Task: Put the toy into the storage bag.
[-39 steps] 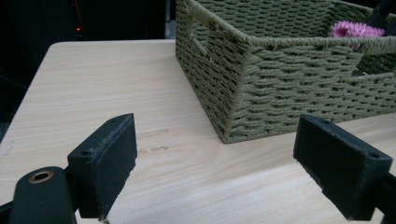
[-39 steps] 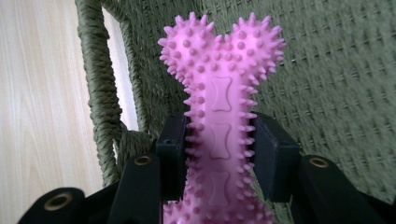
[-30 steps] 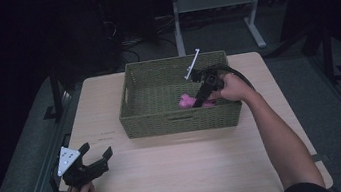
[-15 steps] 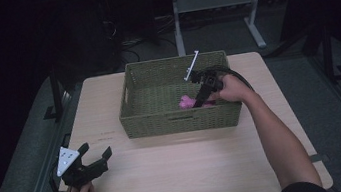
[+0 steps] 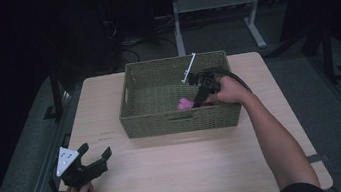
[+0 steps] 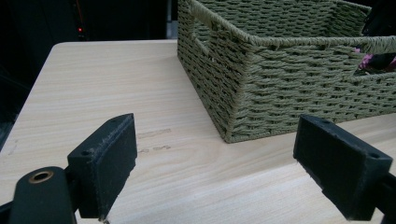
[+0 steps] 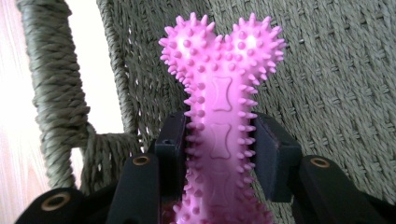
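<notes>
Surface (image 5: 179, 175) fills lower frame; woven basket (image 5: 177, 95) sits centre. Right hand-held gripper (image 5: 198, 100) reaches into the basket's lower right, clenched on the pink spiky bone toy (image 7: 219, 116), held low near the front wall. Left hand-held gripper (image 5: 98, 162), lower left, jaws spread, idle. Step looks like placing or lifting the toy; next calls for clearing the rim.

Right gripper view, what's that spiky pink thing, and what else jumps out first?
A bright pink spiky bone toy catches the eye first, pinched between the right gripper's black fingers inside the green woven basket. The basket sits at the middle of the pale wooden table. The left gripper is held wide open over the table's near left corner, holding nothing.
</notes>
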`<move>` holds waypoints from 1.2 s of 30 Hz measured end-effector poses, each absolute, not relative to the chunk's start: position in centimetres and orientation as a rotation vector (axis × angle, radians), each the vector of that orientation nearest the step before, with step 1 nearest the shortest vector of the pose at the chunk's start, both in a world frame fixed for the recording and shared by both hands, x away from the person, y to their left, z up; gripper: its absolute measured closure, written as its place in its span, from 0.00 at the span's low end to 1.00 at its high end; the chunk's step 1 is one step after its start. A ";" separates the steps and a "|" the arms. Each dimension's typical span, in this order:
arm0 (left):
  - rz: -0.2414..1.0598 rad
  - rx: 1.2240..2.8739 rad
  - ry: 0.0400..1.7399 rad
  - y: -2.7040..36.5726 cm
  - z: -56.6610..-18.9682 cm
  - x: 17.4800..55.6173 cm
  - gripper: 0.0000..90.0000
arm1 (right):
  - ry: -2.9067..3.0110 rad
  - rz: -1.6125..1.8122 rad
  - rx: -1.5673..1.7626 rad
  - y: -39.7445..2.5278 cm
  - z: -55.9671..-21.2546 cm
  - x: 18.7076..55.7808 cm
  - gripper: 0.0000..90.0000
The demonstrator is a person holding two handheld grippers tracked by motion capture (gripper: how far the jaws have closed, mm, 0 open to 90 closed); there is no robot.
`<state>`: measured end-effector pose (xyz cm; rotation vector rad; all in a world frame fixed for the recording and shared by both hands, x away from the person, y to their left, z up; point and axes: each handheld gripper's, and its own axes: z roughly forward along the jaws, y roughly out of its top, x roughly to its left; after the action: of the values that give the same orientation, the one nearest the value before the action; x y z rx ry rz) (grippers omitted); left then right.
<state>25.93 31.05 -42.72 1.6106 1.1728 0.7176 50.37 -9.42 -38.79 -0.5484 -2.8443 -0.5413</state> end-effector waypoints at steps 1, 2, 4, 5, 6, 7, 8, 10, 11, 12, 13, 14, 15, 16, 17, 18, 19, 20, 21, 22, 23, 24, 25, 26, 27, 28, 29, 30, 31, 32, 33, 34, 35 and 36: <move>0.719 1.609 1.172 31.0 -42.7 25.9 0.14 | -2.835 -0.548 -0.558 -9.5 -38.8 50.4 0.59; 0.719 1.607 1.172 31.0 -42.7 25.9 0.14 | -2.832 -0.563 -0.569 -9.5 -38.8 50.5 0.58; 0.719 1.607 1.173 31.0 -42.7 25.9 0.14 | -2.812 -0.614 -0.590 -9.8 -38.5 50.5 0.58; 0.719 1.608 1.173 31.0 -42.7 25.9 0.14 | -2.814 -0.624 -0.595 -9.9 -38.4 50.4 0.57; 0.719 1.609 1.173 31.0 -42.7 25.9 0.14 | -2.821 -0.628 -0.599 -10.0 -38.3 50.4 0.56; 0.718 1.610 1.174 31.0 -42.7 25.9 0.14 | -2.823 -0.627 -0.604 -10.1 -38.2 50.2 0.56; 0.718 1.613 1.173 31.0 -42.7 25.9 0.14 | -2.830 -0.628 -0.606 -10.2 -38.1 50.1 0.55; 0.719 1.617 1.168 31.0 -42.7 25.8 0.14 | -2.837 -0.658 -0.607 -10.5 -37.7 49.8 0.55; 0.719 1.617 1.170 30.9 -42.7 25.9 0.14 | -2.828 -0.675 -0.616 -10.7 -37.5 49.7 0.54; 0.717 1.616 1.171 30.9 -42.7 25.9 0.14 | -2.835 -0.689 -0.615 -10.9 -37.2 49.6 0.53; 0.714 1.611 1.172 30.9 -42.7 25.9 0.14 | -2.836 -0.699 -0.626 -11.1 -37.0 49.5 0.53; 0.716 1.613 1.170 30.8 -42.8 25.9 0.14 | -2.832 -0.709 -0.624 -11.2 -36.7 49.4 0.53; 0.716 1.617 1.170 30.8 -42.8 25.9 0.14 | -2.836 -0.723 -0.625 -11.4 -36.4 49.2 0.53; 0.716 1.624 1.169 30.8 -42.9 25.9 0.14 | -2.842 -0.730 -0.623 -11.5 -36.2 49.2 0.53; 0.715 1.624 1.171 30.8 -42.8 25.9 0.14 | -2.835 -0.745 -0.623 -11.6 -36.0 49.1 0.52; 0.713 1.619 1.172 30.8 -42.8 25.9 0.14 | -2.836 -0.757 -0.624 -11.6 -35.7 49.1 0.51; 0.716 1.617 1.173 30.8 -42.8 25.9 0.14 | -2.842 -0.769 -0.625 -11.7 -35.5 49.0 0.50; 0.718 1.617 1.175 30.8 -42.8 25.9 0.14 | -2.839 -0.775 -0.629 -11.7 -35.3 48.9 0.49; 0.717 1.618 1.174 30.8 -42.8 25.9 0.14 | -2.845 -0.776 -0.630 -11.8 -35.1 48.8 0.47; 0.715 1.618 1.174 30.8 -42.8 25.9 0.14 | -2.849 -0.782 -0.631 -11.8 -34.9 48.7 0.47; 0.716 1.618 1.173 30.8 -42.8 25.9 0.14 | -2.846 -0.791 -0.634 -11.9 -34.6 48.5 0.47; 0.720 1.618 1.172 30.9 -42.8 25.9 0.14 | -2.846 -0.800 -0.633 -12.0 -34.4 48.4 0.47; 0.721 1.617 1.172 30.9 -42.8 25.9 0.14 | -2.850 -0.812 -0.632 -12.1 -34.1 48.2 0.46; 0.719 1.618 1.172 30.9 -42.8 25.9 0.14 | -2.851 -0.823 -0.624 -12.2 -33.9 48.1 0.45; 0.715 1.617 1.175 30.9 -42.8 25.9 0.14 | -2.854 -0.829 -0.626 -12.3 -33.6 47.8 0.45; 0.712 1.616 1.175 30.9 -42.8 25.9 0.14 | -2.858 -0.832 -0.624 -12.4 -33.4 47.7 0.45; 0.712 1.617 1.173 30.9 -42.8 25.9 0.14 | -2.859 -0.837 -0.619 -12.4 -33.2 47.5 0.44; 0.715 1.618 1.170 30.9 -42.8 25.9 0.14 | -2.857 -0.844 -0.620 -12.5 -33.0 47.3 0.43; 0.717 1.617 1.171 30.8 -42.8 25.9 0.14 | -2.857 -0.850 -0.622 -12.6 -32.8 47.2 0.42; 0.717 1.619 1.170 30.8 -42.8 25.9 0.14 | -2.857 -0.857 -0.621 -12.7 -32.6 47.0 0.42; 0.718 1.619 1.170 30.8 -42.8 25.9 0.14 | -2.859 -0.860 -0.616 -12.8 -32.5 46.8 0.42; 0.719 1.619 1.171 30.8 -42.8 25.9 0.14 | -2.857 -0.863 -0.617 -12.9 -32.3 46.6 0.42; 0.719 1.617 1.173 30.8 -42.8 25.9 0.14 | -2.845 -0.880 -0.615 -13.1 -32.2 46.5 0.42; 0.717 1.612 1.177 30.8 -42.8 25.8 0.14 | -2.836 -0.894 -0.610 -13.2 -32.1 46.2 0.42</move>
<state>25.84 30.81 -42.82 1.6116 1.1771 0.7174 46.25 -13.15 -32.06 -0.6104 -2.8365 -0.8937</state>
